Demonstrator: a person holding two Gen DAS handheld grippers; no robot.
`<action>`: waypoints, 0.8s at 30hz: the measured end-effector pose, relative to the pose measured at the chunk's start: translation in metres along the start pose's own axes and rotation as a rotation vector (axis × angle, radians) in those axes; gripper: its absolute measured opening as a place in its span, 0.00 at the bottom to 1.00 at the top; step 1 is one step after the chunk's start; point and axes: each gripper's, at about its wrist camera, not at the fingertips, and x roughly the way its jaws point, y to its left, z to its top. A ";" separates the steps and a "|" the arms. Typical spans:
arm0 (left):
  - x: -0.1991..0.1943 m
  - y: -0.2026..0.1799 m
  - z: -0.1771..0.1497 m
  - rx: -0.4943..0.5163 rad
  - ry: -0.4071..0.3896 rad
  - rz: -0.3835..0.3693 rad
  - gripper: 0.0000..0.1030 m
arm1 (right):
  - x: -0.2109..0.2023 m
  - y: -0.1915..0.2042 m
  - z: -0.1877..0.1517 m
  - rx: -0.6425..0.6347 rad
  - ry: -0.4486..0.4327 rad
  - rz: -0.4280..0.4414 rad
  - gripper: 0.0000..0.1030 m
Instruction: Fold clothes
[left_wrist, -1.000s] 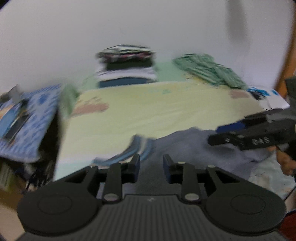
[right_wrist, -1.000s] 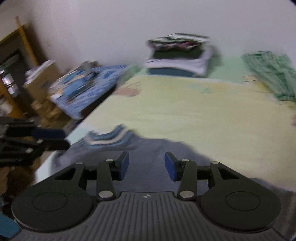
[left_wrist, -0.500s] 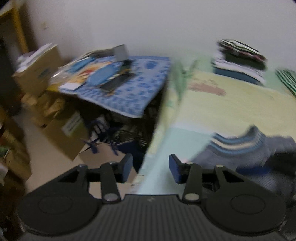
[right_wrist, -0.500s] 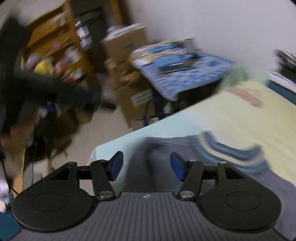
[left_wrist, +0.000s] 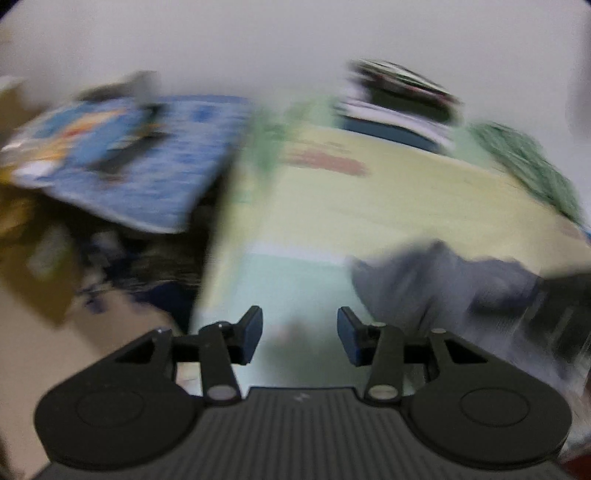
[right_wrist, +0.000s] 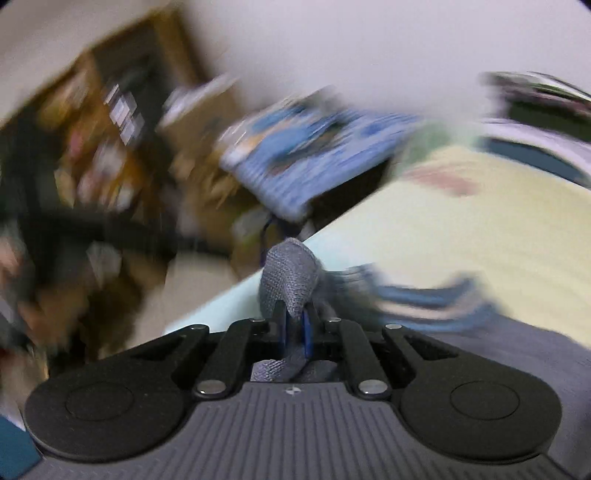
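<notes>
With the right gripper (right_wrist: 294, 328) clenched on a pinch of the grey knit sweater (right_wrist: 291, 280) at the bed's (left_wrist: 388, 206) near corner and the left gripper (left_wrist: 300, 334) released, empty beside it, carry the pinched fabric steadily, preventing bunching.

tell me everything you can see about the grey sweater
The grey sweater is a knitted garment, its weave clear where a bunched fold stands up between the right gripper pads, which are shut on it. A ribbed band with blue and pale stripes shows at one edge. The rest lies crumpled on the bed, over the pale green and yellow sheet near the bed's edge. The left gripper is open beside it, not touching. Motion blur hides finer detail.
</notes>
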 end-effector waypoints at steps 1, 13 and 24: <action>0.008 -0.007 0.000 0.034 0.006 -0.044 0.52 | -0.025 -0.015 0.000 0.062 -0.038 -0.028 0.09; 0.084 -0.140 0.054 0.405 0.019 -0.361 0.66 | -0.236 -0.081 -0.096 0.439 -0.285 -0.586 0.09; 0.150 -0.248 0.079 0.675 0.157 -0.580 0.72 | -0.247 -0.086 -0.167 0.577 -0.224 -0.747 0.09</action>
